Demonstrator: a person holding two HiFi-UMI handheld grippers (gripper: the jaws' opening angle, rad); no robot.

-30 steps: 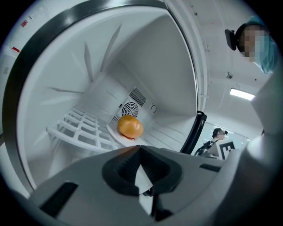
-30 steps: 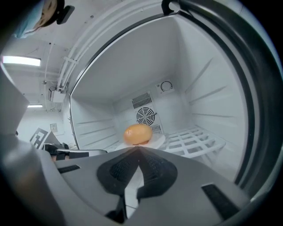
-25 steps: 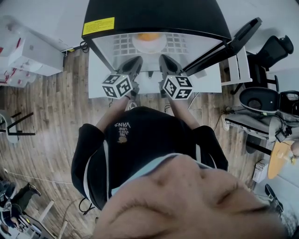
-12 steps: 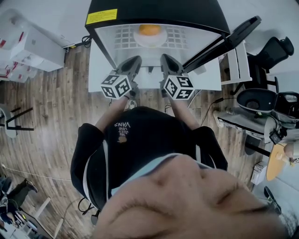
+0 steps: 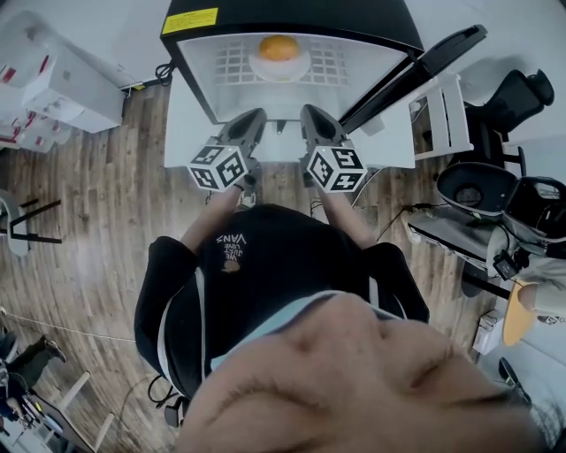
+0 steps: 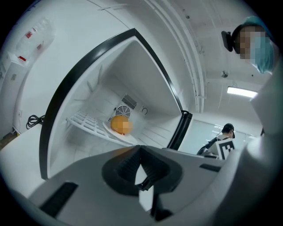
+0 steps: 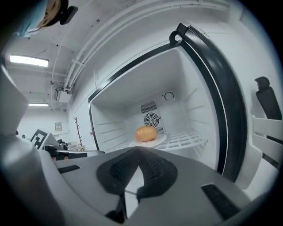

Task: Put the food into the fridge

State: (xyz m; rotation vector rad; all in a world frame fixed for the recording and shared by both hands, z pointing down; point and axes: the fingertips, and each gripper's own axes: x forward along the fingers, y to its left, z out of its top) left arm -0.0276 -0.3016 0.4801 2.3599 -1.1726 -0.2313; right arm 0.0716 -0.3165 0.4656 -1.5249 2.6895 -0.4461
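The fridge [image 5: 292, 18] stands open in front of me, its door [image 5: 416, 75] swung out to the right. Inside, an orange round piece of food [image 5: 279, 47] sits on a white plate [image 5: 279, 67] on the wire shelf [image 5: 232, 64]. My left gripper [image 5: 255, 117] and right gripper [image 5: 309, 113] are side by side just outside the fridge opening, both shut and holding nothing. The left gripper view shows the food [image 6: 120, 125] beyond the shut left gripper [image 6: 140, 149]. The right gripper view shows the food [image 7: 146, 133] on its plate [image 7: 160, 139] beyond the shut right gripper [image 7: 139, 152].
White boxes [image 5: 62, 93] are stacked at the left on the wooden floor [image 5: 106, 203]. Black office chairs [image 5: 522, 93] and a stand [image 5: 482, 190] crowd the right side. A black cable [image 6: 32, 120] hangs beside the fridge. Another person [image 6: 223, 141] stands beyond the door.
Both grippers have drawn back from the shelf, still shut and empty. The food and plate have stayed on the shelf and now sit farther from the fingertips.
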